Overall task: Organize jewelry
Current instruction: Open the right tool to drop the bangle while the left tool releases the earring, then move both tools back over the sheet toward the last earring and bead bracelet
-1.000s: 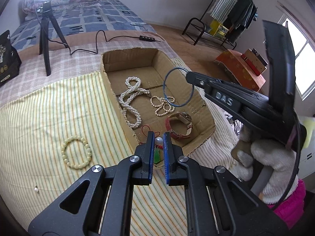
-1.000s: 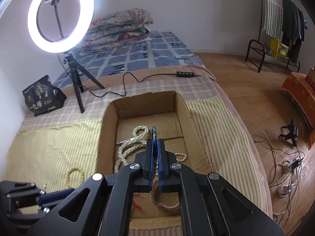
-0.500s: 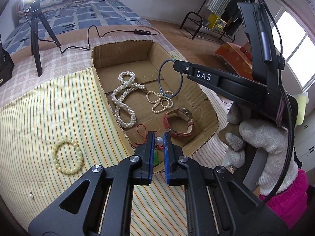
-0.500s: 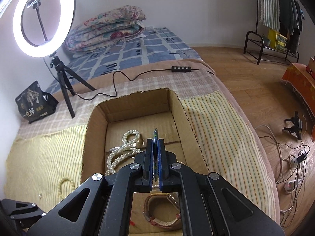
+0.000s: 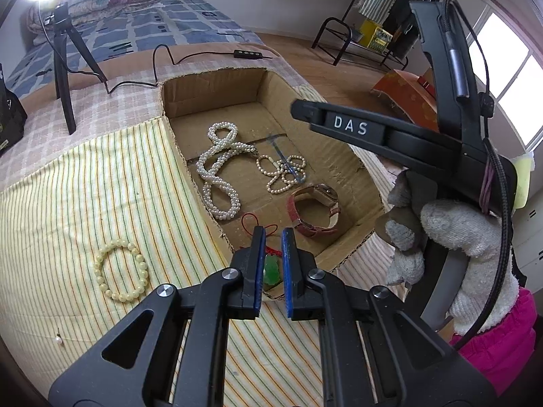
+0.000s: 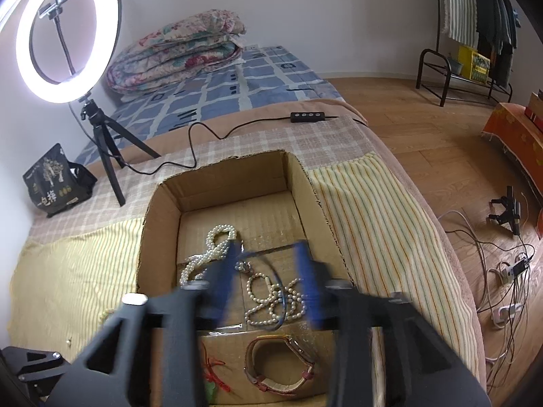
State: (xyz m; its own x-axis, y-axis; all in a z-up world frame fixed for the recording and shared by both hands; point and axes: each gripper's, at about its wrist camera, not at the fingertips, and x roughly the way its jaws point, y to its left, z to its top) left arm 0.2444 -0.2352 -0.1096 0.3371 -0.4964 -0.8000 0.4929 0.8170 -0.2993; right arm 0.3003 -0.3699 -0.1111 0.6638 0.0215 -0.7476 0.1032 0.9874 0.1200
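A cardboard box (image 5: 339, 142) (image 6: 159, 210) lies on the bed and holds jewelry. A thin blue ring (image 5: 286, 162) (image 6: 271, 281) is blurred over the small pearl string (image 5: 283, 176) in the box. A long pearl necklace (image 5: 217, 169), a red-strap watch (image 5: 314, 210) and a red cord with a green pendant (image 5: 269, 268) also lie there. My right gripper (image 6: 266, 274) is open and empty above the box. My left gripper (image 5: 270, 257) is slightly open and empty over the box's near edge. A cream bead bracelet (image 5: 120, 271) and a small pearl earring (image 5: 59, 340) lie on the striped cloth.
A ring light on a tripod (image 6: 68, 34) stands behind the box with its cable and switch (image 6: 305, 116). A black bag (image 6: 56, 183) sits at the far left. Folded quilts (image 6: 176, 47) lie at the bed's head. Cables (image 6: 502, 271) lie on the floor at right.
My right gripper opened and let go of the blue ring, which dropped into the box. The pearl bead between my left fingers is gone and that gripper opened a little.
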